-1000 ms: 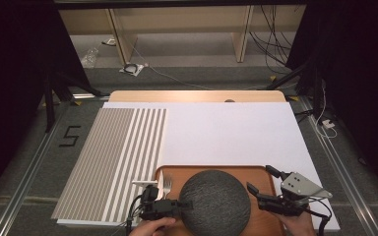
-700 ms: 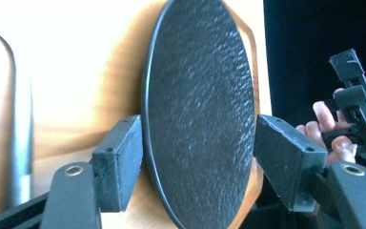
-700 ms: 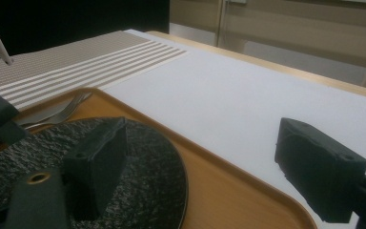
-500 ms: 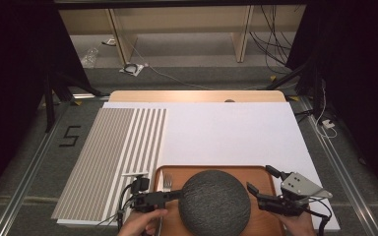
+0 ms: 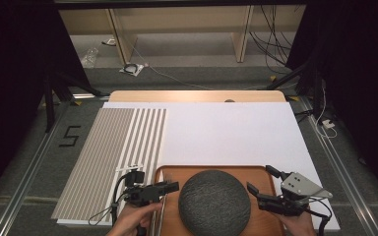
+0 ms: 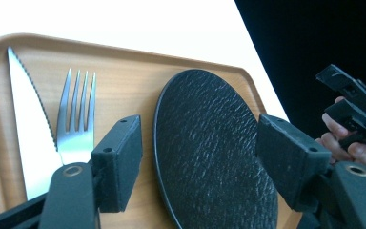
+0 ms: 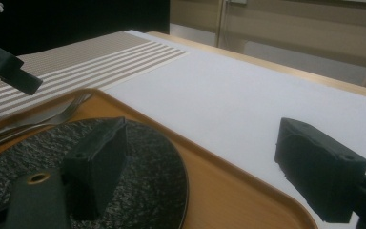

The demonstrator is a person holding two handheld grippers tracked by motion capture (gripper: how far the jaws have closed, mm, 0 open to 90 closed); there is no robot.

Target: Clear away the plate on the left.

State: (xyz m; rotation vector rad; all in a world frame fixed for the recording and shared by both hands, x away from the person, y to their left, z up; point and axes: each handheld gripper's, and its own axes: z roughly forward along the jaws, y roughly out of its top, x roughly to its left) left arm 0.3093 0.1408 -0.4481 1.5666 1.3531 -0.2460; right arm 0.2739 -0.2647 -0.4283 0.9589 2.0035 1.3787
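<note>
A round dark plate is seen lying flat on a wooden tray at the near edge of the table. The plate has no long side, since it is round; its rough top faces up. On the tray, just left of the plate, a fork and a knife are laid side by side, with their long sides running away from the person and their tips pointing to the far edge of the table. The knife is nearest the tray's left rim, and the fork is between the knife and the plate. The left gripper is held low over the fork and knife, pointing right at the plate, and its jaws are spread wide with nothing between them. In the left gripper view the plate's left edge is seen between the two jaws. The right gripper is held over the tray's right side, just beside the plate, pointing left, and its jaws are also spread wide and empty. A white mat is spread under the tray, and lots of bare room is left on it beyond the tray. A striped mat is laid at the left, near the tray's left rim. On the floor to the left of the table, a "5" can be read. No other writing can be made out.
</note>
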